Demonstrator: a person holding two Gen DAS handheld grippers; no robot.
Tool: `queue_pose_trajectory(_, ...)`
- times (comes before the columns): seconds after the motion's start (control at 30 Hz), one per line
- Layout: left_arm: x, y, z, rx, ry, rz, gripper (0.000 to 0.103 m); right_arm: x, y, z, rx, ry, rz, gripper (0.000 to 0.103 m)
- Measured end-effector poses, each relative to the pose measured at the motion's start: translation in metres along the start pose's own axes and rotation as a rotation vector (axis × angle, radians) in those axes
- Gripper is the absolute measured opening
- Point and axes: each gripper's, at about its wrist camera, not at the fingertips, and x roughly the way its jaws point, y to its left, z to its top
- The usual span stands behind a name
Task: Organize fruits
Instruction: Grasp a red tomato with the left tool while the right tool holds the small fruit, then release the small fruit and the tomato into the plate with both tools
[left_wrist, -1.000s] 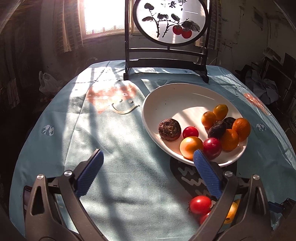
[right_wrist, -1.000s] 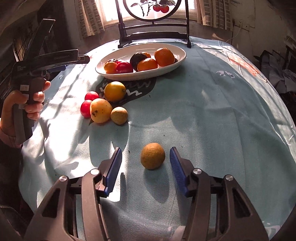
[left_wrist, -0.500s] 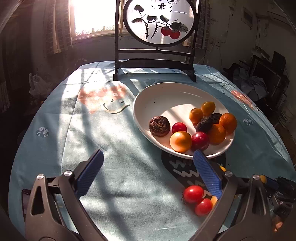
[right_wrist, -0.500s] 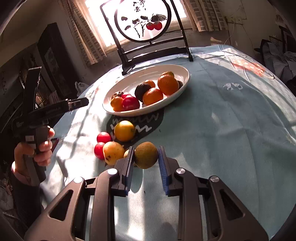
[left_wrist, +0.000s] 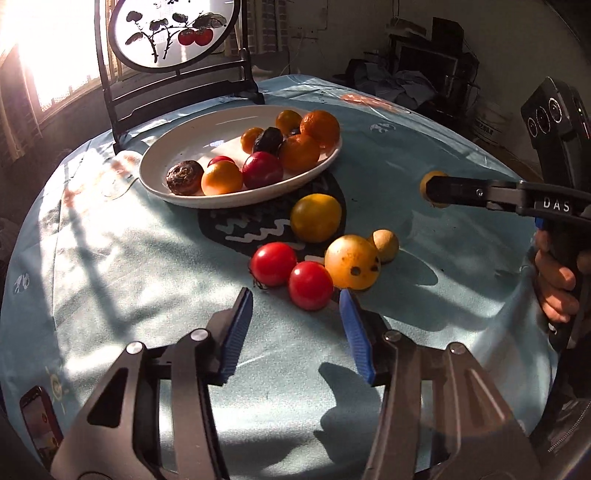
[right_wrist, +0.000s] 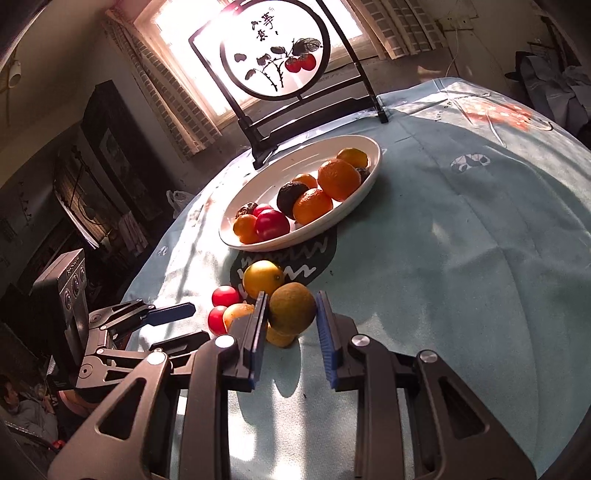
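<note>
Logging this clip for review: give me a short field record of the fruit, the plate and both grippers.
plate: white plate holding oranges, red and dark fruit
loose fruit: two red tomatoes, three yellow fruits on tablecloth
right gripper: shut on brownish-green fruit, lifted
left gripper: jaws closing, nothing between them, near tomatoes

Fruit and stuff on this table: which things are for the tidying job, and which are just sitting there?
For the job:
- white plate
- brownish fruit in the right gripper
- two red fruits
- yellow fruit
- spotted fruit
- left gripper, closing, nothing between

Just sitting there:
- round painted screen
- phone
</note>
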Motion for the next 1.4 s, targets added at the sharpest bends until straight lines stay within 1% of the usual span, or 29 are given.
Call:
queue_pose_trajectory(0.07, 0.003, 0.001, 0.000, -0.005, 0.014, -0.014, 0.050, 0.001, -0.001, -0.001, 0.002, 0.008, 0.003, 0.027)
queue_pose_trajectory(0.27, 0.012, 0.000, 0.004, -0.014, 0.041, -0.033, 0.040, 0.001, 0.001, -0.002, -0.007, 0.014, 0.014, 0.028)
queue_pose_trajectory(0.37, 0.017, -0.003, 0.007, -0.009, 0.056, -0.036, 0.038, 0.000, 0.003, -0.003, -0.011, 0.016, 0.024, 0.028)
queue_pose_trajectory(0.63, 0.021, -0.004, 0.010, -0.019, 0.062, -0.053, 0.035, -0.001, 0.005, -0.005, -0.019, 0.014, 0.038, 0.028)
queue_pose_trajectory(0.7, 0.021, -0.002, 0.009, -0.027, 0.063, -0.057, 0.032, -0.001, 0.005, -0.005, -0.018, 0.014, 0.039, 0.028)
queue_pose_trajectory(0.77, 0.022, -0.001, 0.009, -0.029, 0.067, -0.054, 0.030, -0.002, 0.004, -0.005, -0.017, 0.013, 0.043, 0.028)
queue_pose_trajectory(0.9, 0.024, -0.002, 0.010, -0.023, 0.077, -0.048, 0.029, -0.001, 0.005, -0.005, -0.018, 0.015, 0.045, 0.028)
queue_pose_trajectory(1.2, 0.017, 0.001, 0.008, -0.040, 0.051, -0.065, 0.028, 0.000, 0.005, -0.005, -0.015, 0.016, 0.046, 0.028)
queue_pose_trajectory(1.27, 0.013, 0.004, 0.007, -0.056, 0.036, -0.073, 0.028, 0.000, 0.005, -0.005, -0.016, 0.016, 0.046, 0.028)
queue_pose_trajectory(1.4, 0.006, 0.012, 0.010, -0.107, 0.006, -0.113, 0.028, 0.003, 0.007, -0.005, -0.031, 0.029, 0.055, 0.028)
